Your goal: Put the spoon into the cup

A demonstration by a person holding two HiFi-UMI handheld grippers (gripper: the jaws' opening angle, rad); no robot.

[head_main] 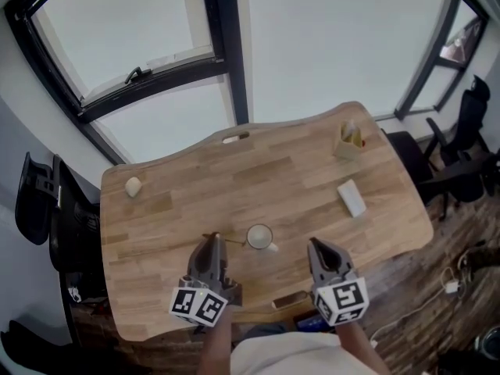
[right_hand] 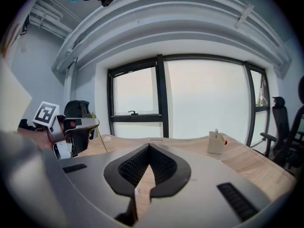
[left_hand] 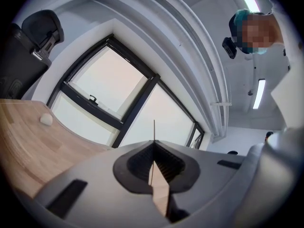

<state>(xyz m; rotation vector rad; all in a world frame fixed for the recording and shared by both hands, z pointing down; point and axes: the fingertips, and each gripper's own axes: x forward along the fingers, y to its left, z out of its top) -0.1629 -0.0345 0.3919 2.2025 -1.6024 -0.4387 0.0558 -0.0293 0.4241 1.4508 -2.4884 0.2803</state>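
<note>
A white cup [head_main: 259, 237] stands mouth up near the counter's [head_main: 273, 178] 6 o'clock edge; I cannot tell what it holds. At the counter's 1 o'clock a beige holder [head_main: 349, 141] carries a white thing and a red-tipped one.

The left gripper [head_main: 212, 241] sits at the cup's 8 o'clock, pointing level. Its jaws are closed on the spoon [head_main: 229, 241]. The spoon shows only as a thin, straw-coloured handle reaching past the jaw tips. Its end is just beside the cup's 9 o'clock rim, outside the cup.

The right gripper [head_main: 315, 246] sits at the cup's 4 o'clock, tipped slightly down, with its jaws closed together and nothing between them.

A white block [head_main: 351, 198] lies at the cup's 2 o'clock and a pale lump [head_main: 133, 186] at its 10 o'clock.
</note>
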